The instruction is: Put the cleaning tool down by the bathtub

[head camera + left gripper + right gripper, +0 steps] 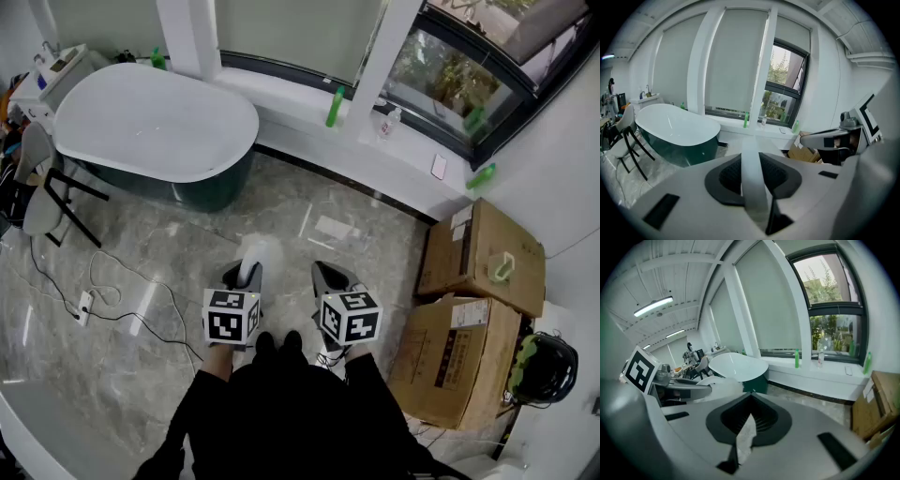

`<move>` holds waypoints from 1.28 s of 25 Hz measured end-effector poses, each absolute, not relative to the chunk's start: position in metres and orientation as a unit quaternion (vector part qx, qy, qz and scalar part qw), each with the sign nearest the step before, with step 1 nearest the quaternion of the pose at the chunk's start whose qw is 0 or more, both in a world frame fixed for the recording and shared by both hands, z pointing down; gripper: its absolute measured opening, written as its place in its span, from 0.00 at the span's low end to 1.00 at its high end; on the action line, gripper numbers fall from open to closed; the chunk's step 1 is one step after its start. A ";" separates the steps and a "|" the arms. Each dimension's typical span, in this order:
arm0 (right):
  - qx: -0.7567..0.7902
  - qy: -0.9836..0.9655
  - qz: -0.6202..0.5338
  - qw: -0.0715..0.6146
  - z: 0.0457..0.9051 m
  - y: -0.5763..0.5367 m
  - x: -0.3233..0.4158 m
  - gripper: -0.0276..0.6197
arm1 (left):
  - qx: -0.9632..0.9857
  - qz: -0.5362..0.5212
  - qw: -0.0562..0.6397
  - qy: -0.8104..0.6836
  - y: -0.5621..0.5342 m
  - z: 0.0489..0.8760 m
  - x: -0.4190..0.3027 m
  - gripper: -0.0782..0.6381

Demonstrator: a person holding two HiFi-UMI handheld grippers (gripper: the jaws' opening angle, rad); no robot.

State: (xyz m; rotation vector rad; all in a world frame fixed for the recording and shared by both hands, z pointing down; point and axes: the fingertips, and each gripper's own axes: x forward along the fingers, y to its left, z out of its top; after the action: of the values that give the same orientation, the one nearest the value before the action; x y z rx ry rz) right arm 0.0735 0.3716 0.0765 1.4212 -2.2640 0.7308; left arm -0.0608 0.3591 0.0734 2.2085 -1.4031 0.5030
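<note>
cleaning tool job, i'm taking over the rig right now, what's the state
Left gripper: shut on the cleaning tool, white handle between the jaws, fluffy head forward.
Right gripper: jaws together on a small white scrap, nothing else.
Bathtub: ahead and to the left, well apart from the tool.
Done: tool is in hand.
Left: carry it over, set it on the floor beside the tub, release.

The tool [259, 255] is white, with a fluffy head and a flat, thin handle [752, 173]. The left claw [242, 278] grips the handle, and the head sticks out above the floor. The oval bathtub [155, 122], white inside and dark green outside, stands well apart from it.
</note>
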 end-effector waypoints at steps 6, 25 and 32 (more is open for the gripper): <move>0.505 -0.802 0.260 0.182 0.076 0.368 0.078 0.04 | 0.808 0.182 0.235 -0.509 0.355 0.073 -0.055 0.25; 0.527 -0.790 0.274 0.151 0.071 0.373 0.147 0.04 | 0.797 0.177 0.219 -0.534 0.336 0.061 -0.031 0.25; 0.541 -0.779 0.282 0.144 0.071 0.365 0.164 0.04 | 0.796 0.173 0.211 -0.541 0.322 0.052 -0.024 0.25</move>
State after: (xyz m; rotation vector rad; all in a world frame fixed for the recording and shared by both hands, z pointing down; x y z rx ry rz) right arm 0.1637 0.3648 0.0714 1.5578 -2.2461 0.8134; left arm -0.0244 0.3217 0.0518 2.2109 -1.5034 0.4802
